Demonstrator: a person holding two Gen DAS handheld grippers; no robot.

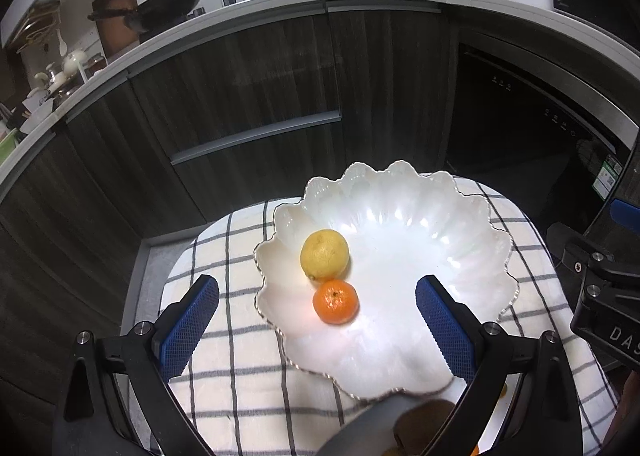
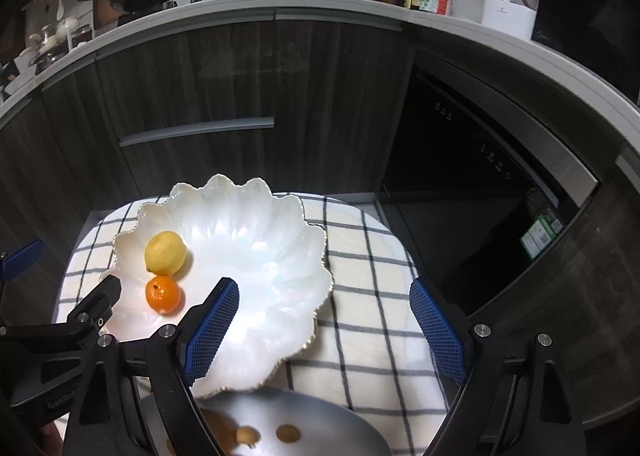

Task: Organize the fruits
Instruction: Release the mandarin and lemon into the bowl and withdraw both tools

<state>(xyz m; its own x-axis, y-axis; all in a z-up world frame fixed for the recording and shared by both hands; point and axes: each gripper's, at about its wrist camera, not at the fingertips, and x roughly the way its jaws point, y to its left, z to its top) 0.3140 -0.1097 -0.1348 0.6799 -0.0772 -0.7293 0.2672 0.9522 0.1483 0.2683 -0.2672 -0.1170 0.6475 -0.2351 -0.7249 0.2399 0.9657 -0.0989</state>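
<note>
Nearest the lens: left tool, black frame with blue cross-hatched rubber pads, jaws spread wide, nothing between them, hanging over the near-left part of the bowl. Right tool same build, also spread and empty, over the bowl's right rim and the cloth beside it. At the bottom edge a grey matte plate, blurred, carries a few small brownish and pale fruits; can't tell what kind. Scalloped white bowl, glossy pearly glaze with a thin metallic rim line, sits on a white cloth with a dark grid check covering the rounded desk. Lemon lies inside the bowl on its left side, dimpled yellow skin, slightly oval, long axis running roughly near-to-far with its nub end toward the camera. Mandarin just in front of it, touching or nearly so, smooth orange, round and slightly flattened, stem scar facing up. Behind: dark wood-grain cabinet fronts with grey bar handles, a counter with a wok, a pot and bottles.
</note>
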